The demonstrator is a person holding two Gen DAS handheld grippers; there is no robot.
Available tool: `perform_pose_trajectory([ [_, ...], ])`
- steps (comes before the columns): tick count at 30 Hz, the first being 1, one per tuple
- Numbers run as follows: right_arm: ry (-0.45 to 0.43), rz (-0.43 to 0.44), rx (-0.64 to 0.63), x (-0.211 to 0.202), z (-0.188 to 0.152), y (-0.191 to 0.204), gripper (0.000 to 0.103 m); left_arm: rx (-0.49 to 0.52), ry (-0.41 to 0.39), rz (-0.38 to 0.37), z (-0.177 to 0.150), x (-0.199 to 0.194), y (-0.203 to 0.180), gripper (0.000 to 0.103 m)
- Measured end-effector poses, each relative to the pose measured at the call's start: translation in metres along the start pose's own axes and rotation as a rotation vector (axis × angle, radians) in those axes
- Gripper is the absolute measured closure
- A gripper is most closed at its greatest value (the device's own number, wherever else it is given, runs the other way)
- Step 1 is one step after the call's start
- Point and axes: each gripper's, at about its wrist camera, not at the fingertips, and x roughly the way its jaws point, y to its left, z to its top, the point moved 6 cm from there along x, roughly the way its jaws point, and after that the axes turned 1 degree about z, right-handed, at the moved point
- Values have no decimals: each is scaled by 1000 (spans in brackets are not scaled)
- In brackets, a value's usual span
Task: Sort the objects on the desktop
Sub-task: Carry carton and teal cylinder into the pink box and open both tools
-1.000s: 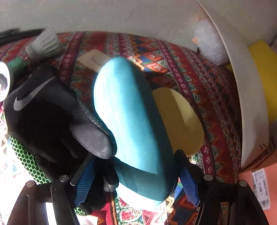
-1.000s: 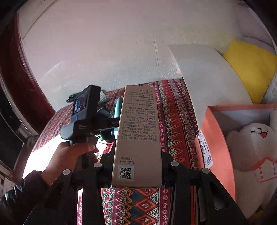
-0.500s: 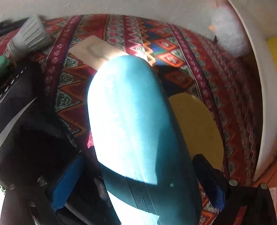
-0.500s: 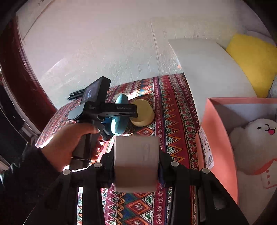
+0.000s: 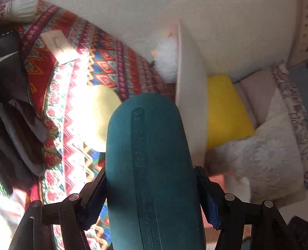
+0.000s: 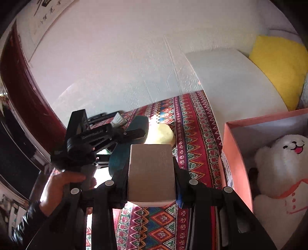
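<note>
My left gripper (image 5: pixel 152 194) is shut on a long teal case (image 5: pixel 152 163), lifted clear of the patterned tablecloth (image 5: pixel 63 107); the right wrist view shows that case (image 6: pixel 117 155) in the hand-held left gripper (image 6: pixel 107 134). My right gripper (image 6: pixel 152 182) is shut on a tan cardboard box (image 6: pixel 151 171), its end face toward the camera, held above the cloth (image 6: pixel 194 134). A pale yellow round object (image 5: pixel 102 111) lies on the cloth beyond the case, also visible as the yellow object (image 6: pixel 160 134).
A pink box (image 6: pixel 233 159) holding a white plush toy (image 6: pixel 281 173) stands at the right. A white board (image 6: pixel 231 82) leans by a yellow cushion (image 6: pixel 279 65). Black gloves (image 5: pixel 15 115), a small wooden piece (image 5: pixel 57 46) and a grey-white bulb-like item (image 5: pixel 21 7) lie at the left.
The left gripper has shut on the teal case and raised it off the cloth, swinging right. The right gripper tilted its box so the end face points at the camera.
</note>
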Motion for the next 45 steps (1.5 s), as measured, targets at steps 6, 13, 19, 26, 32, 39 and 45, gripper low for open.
perform_pose_trajectory([
  [6,-49,53,22,-31,12,13,65,51,-42,-92,-43,-48,-56,36],
  [13,-115,-15,20,-89,14,16,65,57,1,-175,-84,-58,-109,36],
  [19,-229,-114,47,-172,16,-5,64,94,43,-277,-110,-34,-178,36],
  [26,-329,-173,138,-253,21,-57,64,173,111,-326,-129,7,-254,36],
  [32,-388,-256,280,-303,13,-112,61,266,91,-263,-138,14,-282,29],
  [39,-395,-418,396,-325,3,-165,2,379,54,-178,-145,17,-312,13],
  [45,-369,-440,382,-318,5,-162,2,412,21,-118,-145,10,-309,7],
])
